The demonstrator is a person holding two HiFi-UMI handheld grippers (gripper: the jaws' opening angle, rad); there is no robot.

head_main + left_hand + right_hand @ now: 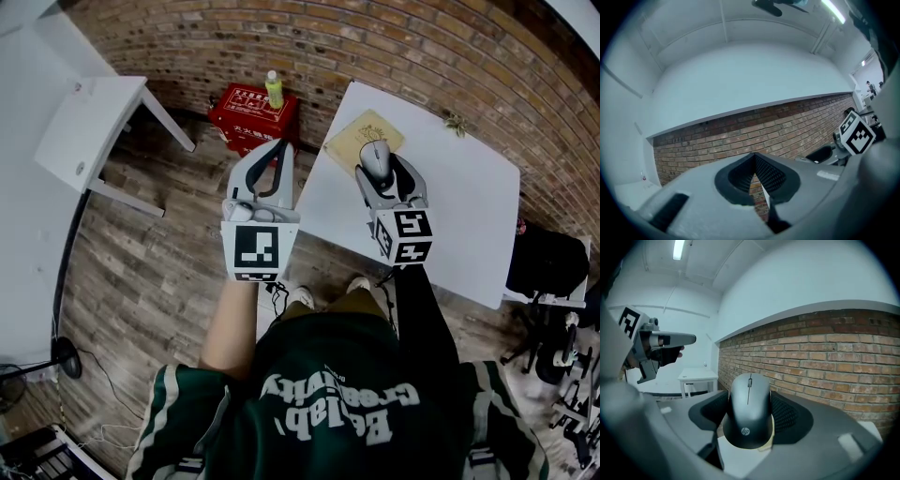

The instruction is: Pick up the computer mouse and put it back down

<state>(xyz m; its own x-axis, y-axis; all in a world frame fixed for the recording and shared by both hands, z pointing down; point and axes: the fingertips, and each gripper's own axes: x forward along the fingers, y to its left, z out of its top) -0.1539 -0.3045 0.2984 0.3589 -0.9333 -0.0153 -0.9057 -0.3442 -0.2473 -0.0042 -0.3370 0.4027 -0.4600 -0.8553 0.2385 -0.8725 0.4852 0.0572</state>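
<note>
Grey mouse [749, 414], hp logo [745, 431], in right claw [750, 399]

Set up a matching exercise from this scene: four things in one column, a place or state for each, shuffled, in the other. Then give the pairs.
Things:
1. computer mouse
2. left gripper
3. bottle
4. yellow pad

Places and states:
A. stands on the red box
B. lies on the white table
C. jaws together, nothing between them
D. between the jaws of the right gripper

Pairs: 1-D, 2-C, 3-A, 4-B
</note>
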